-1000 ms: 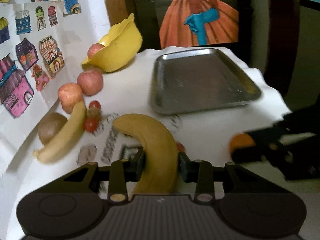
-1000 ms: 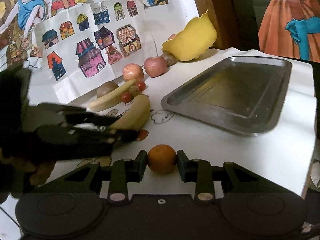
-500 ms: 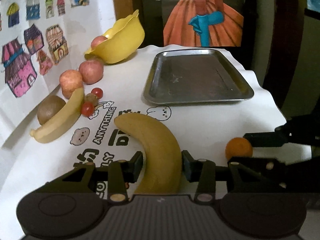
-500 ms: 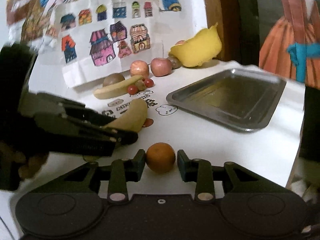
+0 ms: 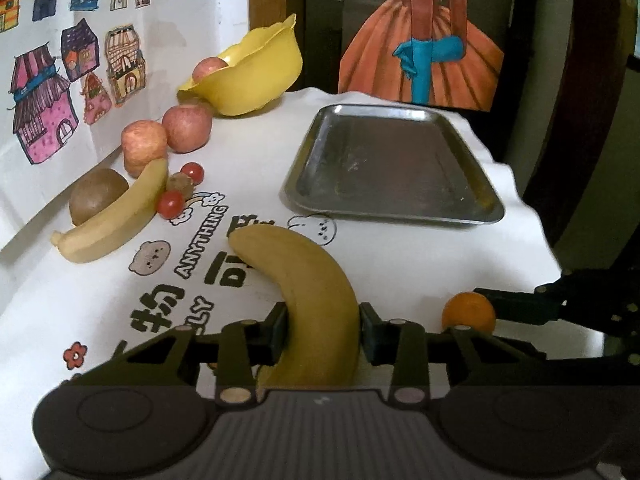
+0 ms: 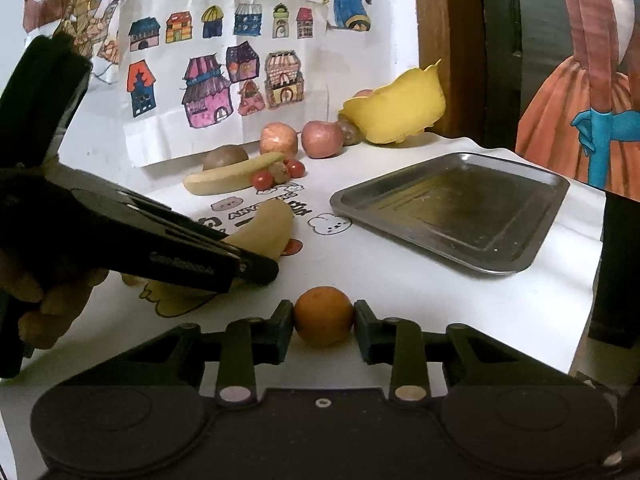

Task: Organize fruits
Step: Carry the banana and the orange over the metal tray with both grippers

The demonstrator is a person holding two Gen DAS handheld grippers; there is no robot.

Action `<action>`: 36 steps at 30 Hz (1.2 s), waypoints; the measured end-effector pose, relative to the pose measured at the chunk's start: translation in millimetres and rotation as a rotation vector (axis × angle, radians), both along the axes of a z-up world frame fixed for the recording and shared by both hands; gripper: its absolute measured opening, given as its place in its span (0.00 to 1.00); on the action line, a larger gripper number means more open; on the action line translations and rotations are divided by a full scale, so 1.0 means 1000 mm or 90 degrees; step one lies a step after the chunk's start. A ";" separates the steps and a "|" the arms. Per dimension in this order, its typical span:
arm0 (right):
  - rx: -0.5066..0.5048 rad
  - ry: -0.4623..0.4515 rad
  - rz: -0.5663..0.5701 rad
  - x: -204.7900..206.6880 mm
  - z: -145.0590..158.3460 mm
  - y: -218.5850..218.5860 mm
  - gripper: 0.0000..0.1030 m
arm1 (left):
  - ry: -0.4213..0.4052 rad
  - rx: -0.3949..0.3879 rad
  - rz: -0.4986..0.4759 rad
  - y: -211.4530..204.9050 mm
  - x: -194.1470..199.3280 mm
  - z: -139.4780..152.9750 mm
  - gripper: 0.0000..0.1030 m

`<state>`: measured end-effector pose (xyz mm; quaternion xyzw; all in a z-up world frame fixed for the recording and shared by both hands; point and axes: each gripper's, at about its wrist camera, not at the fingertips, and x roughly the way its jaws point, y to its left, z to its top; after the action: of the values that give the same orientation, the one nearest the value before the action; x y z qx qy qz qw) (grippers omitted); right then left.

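— Though clamped already in the left wrist view, banana (image 5: 316, 304) not yet over the tray: pinched between the pads of the left gripper (image 5: 323, 334), tip reaching toward the metal tray (image 5: 394, 212), which holds no fruit.
— Plenty left, then?
— Plenty. Second banana (image 5: 116, 216), kiwi (image 5: 98, 194), two apples (image 5: 166, 134), cherry tomatoes (image 5: 172, 203) lined along the wall; one more apple inside the yellow bowl (image 5: 256, 80). Printed on the tablecloth (image 5: 248, 160): "ANYTHING", then "LLY" cut off, plus characters too partial to read.
— And over on the right wrist view?
— Small orange (image 6: 324, 316) squeezed by the right gripper (image 6: 323, 330), near the table edge, well short of the tray. Left gripper (image 6: 256, 268) crossing in, lettering on its side too blurred to read. Looks like early going: two fruits grabbed, none placed.
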<state>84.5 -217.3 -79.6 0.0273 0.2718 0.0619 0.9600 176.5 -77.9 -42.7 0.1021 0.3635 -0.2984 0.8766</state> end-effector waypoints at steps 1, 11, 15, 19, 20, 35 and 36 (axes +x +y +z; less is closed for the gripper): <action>0.002 -0.004 -0.004 -0.001 0.001 -0.002 0.33 | -0.003 -0.007 0.000 0.000 -0.002 0.001 0.39; -0.010 -0.062 -0.031 -0.002 0.022 -0.026 0.33 | -0.038 -0.064 0.015 -0.020 0.005 0.022 0.39; -0.023 -0.090 -0.052 0.006 0.036 -0.045 0.33 | -0.053 -0.080 0.021 -0.035 0.018 0.035 0.39; -0.029 -0.111 -0.077 0.017 0.045 -0.067 0.33 | -0.067 -0.088 0.024 -0.053 0.032 0.045 0.39; -0.028 -0.114 -0.082 0.020 0.047 -0.072 0.33 | -0.069 -0.091 0.024 -0.057 0.036 0.047 0.39; -0.021 -0.090 -0.107 0.079 0.025 -0.107 0.34 | -0.079 -0.080 -0.001 -0.121 0.095 0.027 0.39; -0.018 -0.086 -0.108 0.081 0.022 -0.107 0.34 | -0.073 -0.078 -0.002 -0.123 0.098 0.022 0.39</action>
<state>165.8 -324.7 -57.5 0.0320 0.2041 -0.0215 0.9782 274.8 -200.7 -20.6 0.0656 0.2933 -0.3151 0.9002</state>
